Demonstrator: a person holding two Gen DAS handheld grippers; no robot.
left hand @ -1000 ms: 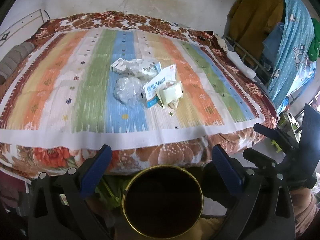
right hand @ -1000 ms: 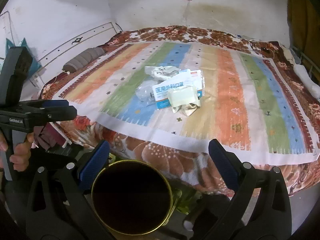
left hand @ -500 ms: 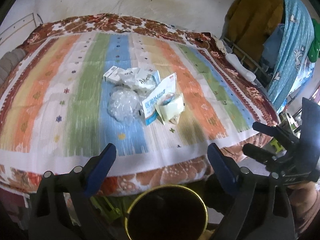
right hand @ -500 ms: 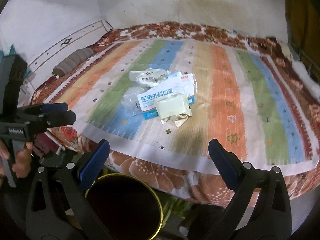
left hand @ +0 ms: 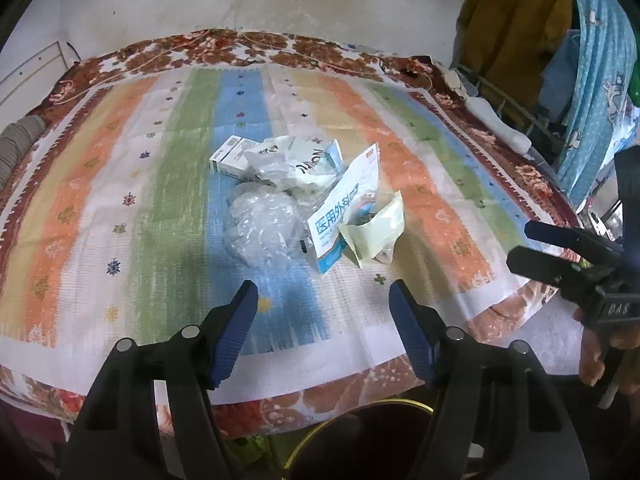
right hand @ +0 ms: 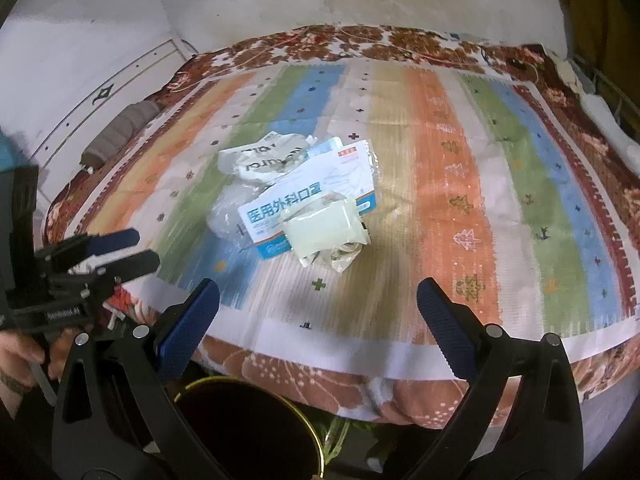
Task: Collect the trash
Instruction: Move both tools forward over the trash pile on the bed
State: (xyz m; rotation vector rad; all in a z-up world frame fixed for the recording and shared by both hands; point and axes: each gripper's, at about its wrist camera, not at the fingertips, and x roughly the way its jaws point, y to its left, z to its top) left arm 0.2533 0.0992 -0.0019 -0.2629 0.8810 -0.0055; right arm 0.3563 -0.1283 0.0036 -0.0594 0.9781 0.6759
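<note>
Two fisheye views, one from each handheld gripper, both look forward and steeply downward across a bed covered by a striped mat (left hand: 120,216), with a stained wall behind. The left wrist view sits at the near edge of the bed with the trash pile (left hand: 304,200) just ahead, and the right gripper (left hand: 532,248) enters at its right edge. The right wrist view sits beside it, shares the same mat (right hand: 440,168) and trash pile (right hand: 304,208), and shows the left gripper (right hand: 140,248) at its left edge.

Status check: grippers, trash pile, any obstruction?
Left gripper closing, empty; right gripper open, empty. Trash pile untouched on the striped blanket. Bin below bed edge. Nothing blocking.
</note>
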